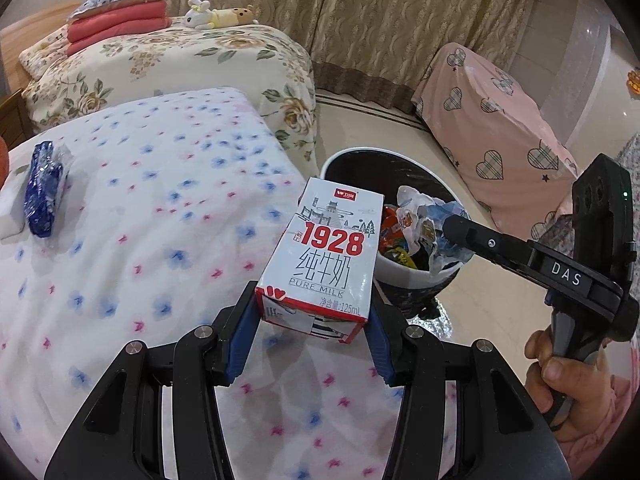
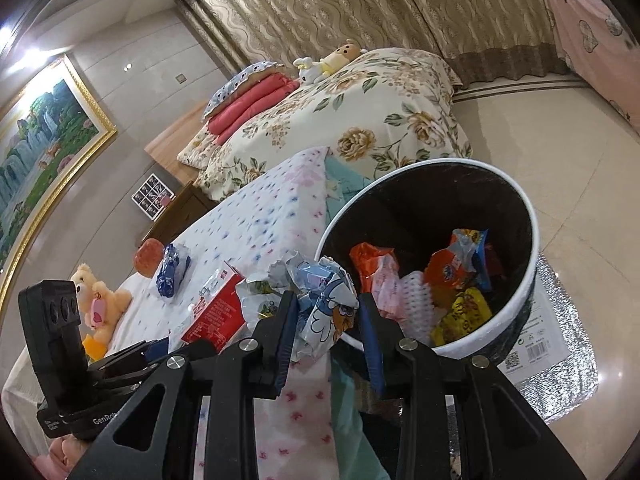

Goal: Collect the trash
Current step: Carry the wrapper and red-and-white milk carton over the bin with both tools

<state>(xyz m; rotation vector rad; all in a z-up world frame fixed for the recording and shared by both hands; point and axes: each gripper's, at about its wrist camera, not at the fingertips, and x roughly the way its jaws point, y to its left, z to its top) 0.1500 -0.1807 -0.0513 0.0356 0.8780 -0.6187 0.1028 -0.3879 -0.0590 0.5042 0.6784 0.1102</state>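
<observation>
A small milk carton (image 1: pixel 320 256), printed with "1928" and "PURE MILK", is clamped between the blue-padded fingers (image 1: pixel 240 344) of the left gripper (image 1: pixel 312 340). The carton is held above the near edge of a surface covered with a white cloth dotted with blue and pink flowers (image 1: pixel 140 220), just left of the trash bin (image 1: pixel 400 276). Further left on that cloth a blue plastic wrapper (image 1: pixel 42 190) is seen lying beside a white block.

The right gripper (image 2: pixel 326 320) is closed on a crumpled white-and-blue wrapper (image 2: pixel 324 300), which is pinched between its fingers (image 2: pixel 286 332) at the near left rim of the bin (image 2: pixel 516 200). In the left wrist view the same wrapper (image 1: pixel 432 224) is seen above the bin's near right rim. Inside the black-lined, white-rimmed bin, orange, yellow and pink snack wrappers (image 2: pixel 444 280) are piled.

A teddy bear (image 2: pixel 98 296) and an orange round object are seen at the far left of the cloth in the right wrist view. A bed with a floral cover (image 1: pixel 180 64) stands beyond, with folded red bedding and a plush toy (image 1: pixel 218 14) on it.
</observation>
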